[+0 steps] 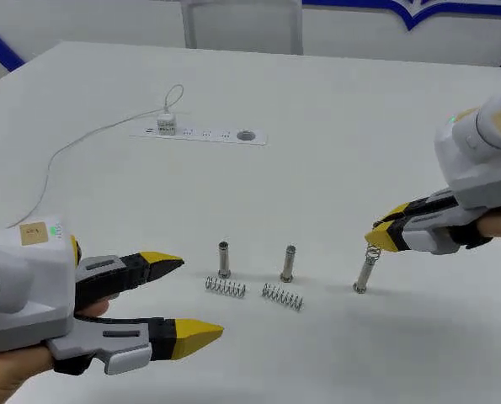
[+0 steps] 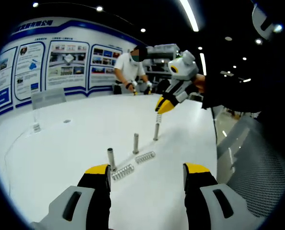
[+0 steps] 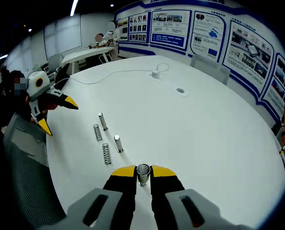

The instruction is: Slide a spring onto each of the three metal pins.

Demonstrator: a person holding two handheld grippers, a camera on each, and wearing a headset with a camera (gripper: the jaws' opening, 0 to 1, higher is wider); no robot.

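We see three metal pins standing in a row on the white tabletop (image 1: 334,168). The left pin (image 1: 224,260) and the middle pin (image 1: 289,263) are bare. A first spring (image 1: 226,287) lies flat just in front of the left pin. A second spring (image 1: 283,296) lies flat just in front of the middle pin (both lie apart from the grippers).

The right gripper (image 1: 375,240) comes in from the right side. Its yellow jaws are pinched tight on a third spring (image 1: 373,252). That spring is right at the top of the right pin (image 1: 364,278), and we cannot tell how far it has gone over the pin. In the right gripper view we look down through the spring, with a jaw tip on each side of it.

The left gripper (image 1: 199,297) is at the near left of the tabletop, off to the left of the pins. Its jaws are wide apart and hold nothing.

Far back on the tabletop lies a white power strip (image 1: 201,133) with a small plug (image 1: 166,125) in it. A thin cable (image 1: 73,147) runs from it off to the left.
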